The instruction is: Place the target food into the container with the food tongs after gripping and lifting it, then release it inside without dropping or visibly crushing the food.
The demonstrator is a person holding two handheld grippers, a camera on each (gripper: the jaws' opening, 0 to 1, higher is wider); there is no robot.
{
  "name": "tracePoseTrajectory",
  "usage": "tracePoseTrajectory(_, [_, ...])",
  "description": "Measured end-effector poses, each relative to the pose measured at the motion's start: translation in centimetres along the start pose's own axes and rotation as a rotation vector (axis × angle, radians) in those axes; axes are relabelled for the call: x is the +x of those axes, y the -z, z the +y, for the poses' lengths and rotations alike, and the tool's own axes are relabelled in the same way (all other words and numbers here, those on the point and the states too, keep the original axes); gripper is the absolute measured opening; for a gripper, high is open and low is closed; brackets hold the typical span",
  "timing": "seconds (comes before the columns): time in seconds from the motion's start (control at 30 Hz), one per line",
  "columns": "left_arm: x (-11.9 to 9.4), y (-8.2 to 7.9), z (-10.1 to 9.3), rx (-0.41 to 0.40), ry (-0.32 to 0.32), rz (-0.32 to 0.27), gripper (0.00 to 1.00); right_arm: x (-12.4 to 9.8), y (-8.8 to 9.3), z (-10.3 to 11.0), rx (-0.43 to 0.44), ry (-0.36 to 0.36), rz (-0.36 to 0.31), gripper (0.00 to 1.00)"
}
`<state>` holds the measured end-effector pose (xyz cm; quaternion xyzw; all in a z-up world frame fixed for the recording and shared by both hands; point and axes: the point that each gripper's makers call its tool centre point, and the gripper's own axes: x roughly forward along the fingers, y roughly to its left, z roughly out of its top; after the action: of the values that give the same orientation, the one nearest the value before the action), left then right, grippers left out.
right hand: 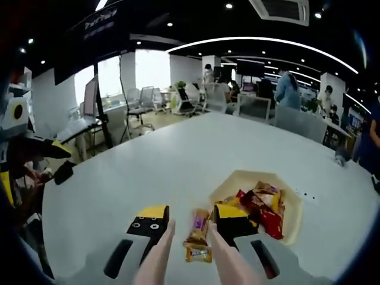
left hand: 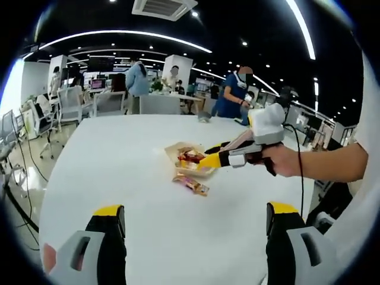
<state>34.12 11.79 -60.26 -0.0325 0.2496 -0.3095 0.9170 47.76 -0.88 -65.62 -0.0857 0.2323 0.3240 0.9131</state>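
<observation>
Snack bar: wrapped, flat on the white table, just beside the container, between the tong arms. Container: beige tray with red and yellow packets. Right gripper: jaws narrow, pressing the pale tongs. Left gripper: jaws wide, empty, above bare table.
</observation>
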Motion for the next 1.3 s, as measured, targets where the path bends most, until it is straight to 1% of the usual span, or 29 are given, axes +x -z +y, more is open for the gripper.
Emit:
tracePoseTrajectory(0.17, [-1.2,0.8,0.7,-0.017,-0.035,0.017,0.99,1.7,0.9,-0.3,0.007,0.006,0.017,0.30])
tracePoseTrajectory(0.23, [-1.9,1.0,1.1,-0.023,-0.057,0.015,0.99,2.4,1.3,-0.3,0.005,0.005,0.026,0.30])
tracePoseTrajectory(0.27, [-2.3,1.1,1.4,-0.034,-0.069,0.016,0.99,2.9,1.8,-0.4,-0.011,0.009,0.043,0.29])
tracePoseTrajectory(0.37, [-2.9,1.5,2.0,-0.041,-0.092,0.024,0.99,3.7,2.4,-0.4,-0.028,0.008,0.064,0.29])
tracePoseTrajectory(0.43, [-3.1,1.8,2.2,-0.046,-0.105,0.034,0.99,4.2,2.8,-0.6,-0.033,0.014,0.082,0.29])
tracePoseTrajectory(0.53, [-3.3,1.9,2.4,-0.054,-0.117,0.030,0.99,4.7,3.2,-0.8,-0.026,0.025,0.088,0.29])
tracePoseTrajectory(0.57, [-3.4,2.0,2.5,-0.061,-0.123,0.030,0.99,5.0,3.7,-0.9,-0.042,0.030,0.111,0.29])
tracePoseTrajectory(0.6, [-3.4,2.0,2.5,-0.062,-0.126,0.031,0.99,5.2,3.8,-0.9,-0.046,0.031,0.113,0.29])
tracePoseTrajectory(0.73, [-3.6,2.3,2.8,-0.070,-0.139,0.038,0.99,5.9,4.2,-0.9,-0.052,0.033,0.127,0.29])
tracePoseTrajectory(1.03, [-4.1,2.7,3.3,-0.095,-0.163,0.037,0.99,6.6,4.7,-1.1,-0.080,0.049,0.153,0.29])
tracePoseTrajectory(1.3, [-4.3,2.6,3.6,-0.093,-0.174,0.036,0.99,6.9,4.4,-0.9,-0.089,0.040,0.143,0.29])
